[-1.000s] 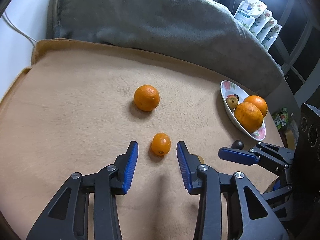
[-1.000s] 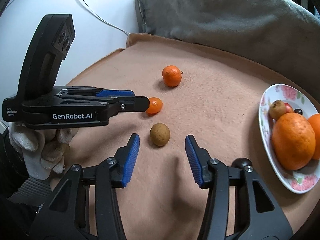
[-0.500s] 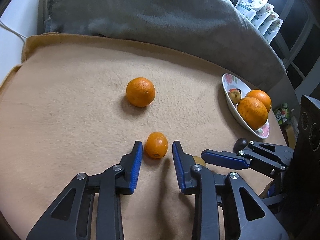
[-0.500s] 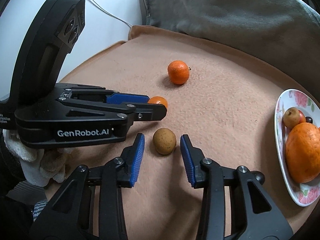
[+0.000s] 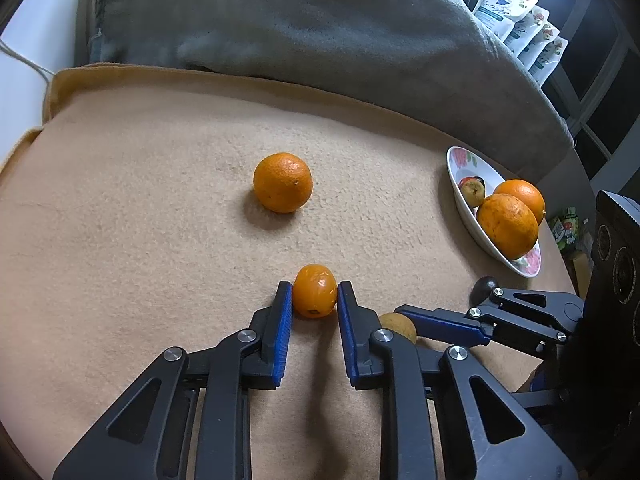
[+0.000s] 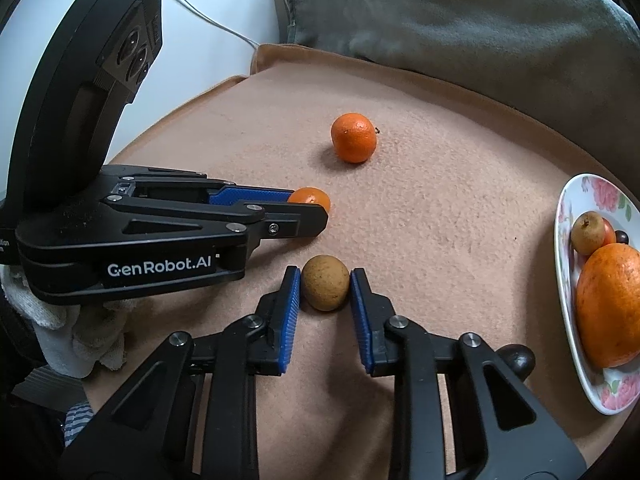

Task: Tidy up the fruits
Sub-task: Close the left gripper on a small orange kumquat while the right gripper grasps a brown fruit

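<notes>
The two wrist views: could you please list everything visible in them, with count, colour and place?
small mandarin: 1, orange, on the blanket between the left gripper's pads
brown round fruit: 1, tan-brown, on the blanket between the right gripper's pads
loose orange: 1, orange, mid-blanket, apart from everything
plate: 1, white with pink flowers, blanket's right edge
large oranges: 2, orange, on the plate
small fruits: a tan one, plus red and dark ones behind it, on the plate
blanket: 1, tan, covering the surface
grey cushion: 1, behind the blanket
pouches: several, white, far right
cable: 1, white, along the wall
left gripper: black, blue pads, closed on the mandarin
right gripper: same, closed on the brown fruit
gloved hand: white, holding the left gripper
</notes>
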A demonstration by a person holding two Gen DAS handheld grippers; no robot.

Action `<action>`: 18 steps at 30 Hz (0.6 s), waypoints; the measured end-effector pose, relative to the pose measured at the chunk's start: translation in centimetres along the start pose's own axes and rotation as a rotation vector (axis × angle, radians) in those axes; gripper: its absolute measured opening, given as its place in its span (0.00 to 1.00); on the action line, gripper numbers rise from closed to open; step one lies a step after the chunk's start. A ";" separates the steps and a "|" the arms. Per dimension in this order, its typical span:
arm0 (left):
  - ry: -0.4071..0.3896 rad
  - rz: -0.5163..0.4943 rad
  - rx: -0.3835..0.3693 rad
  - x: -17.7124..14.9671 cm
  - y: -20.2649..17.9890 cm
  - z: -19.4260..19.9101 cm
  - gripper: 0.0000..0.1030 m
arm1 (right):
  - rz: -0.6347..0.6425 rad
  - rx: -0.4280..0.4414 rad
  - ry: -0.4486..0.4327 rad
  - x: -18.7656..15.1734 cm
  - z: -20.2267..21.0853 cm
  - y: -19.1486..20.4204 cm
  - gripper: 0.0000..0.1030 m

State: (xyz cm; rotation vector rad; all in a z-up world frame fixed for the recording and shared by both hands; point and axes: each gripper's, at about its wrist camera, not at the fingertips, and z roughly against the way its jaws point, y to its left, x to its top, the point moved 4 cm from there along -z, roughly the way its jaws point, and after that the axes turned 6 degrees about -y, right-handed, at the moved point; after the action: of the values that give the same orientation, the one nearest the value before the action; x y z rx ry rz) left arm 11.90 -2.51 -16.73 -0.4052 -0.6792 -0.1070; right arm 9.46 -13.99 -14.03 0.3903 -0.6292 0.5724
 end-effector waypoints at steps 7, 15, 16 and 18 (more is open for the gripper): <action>-0.009 0.002 0.005 0.2 0.0 0.3 0.20 | -0.013 -0.004 -0.018 -0.1 1.0 -0.3 0.26; -0.032 -0.008 0.007 0.6 -0.6 1.0 0.20 | -0.031 -0.015 -0.040 -0.2 2.6 -0.9 0.26; -0.036 -0.011 0.007 0.7 -0.7 1.1 0.20 | -0.033 -0.017 -0.043 -0.2 2.7 -1.1 0.26; -0.044 -0.019 0.008 0.8 -1.0 1.3 0.20 | -0.037 -0.021 -0.051 -0.2 3.2 -1.4 0.26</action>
State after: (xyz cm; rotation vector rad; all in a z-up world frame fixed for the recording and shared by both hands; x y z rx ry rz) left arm 11.51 -2.89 -14.93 -0.3940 -0.7263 -0.1135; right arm 8.77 -16.71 -12.01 0.3966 -0.6753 0.5214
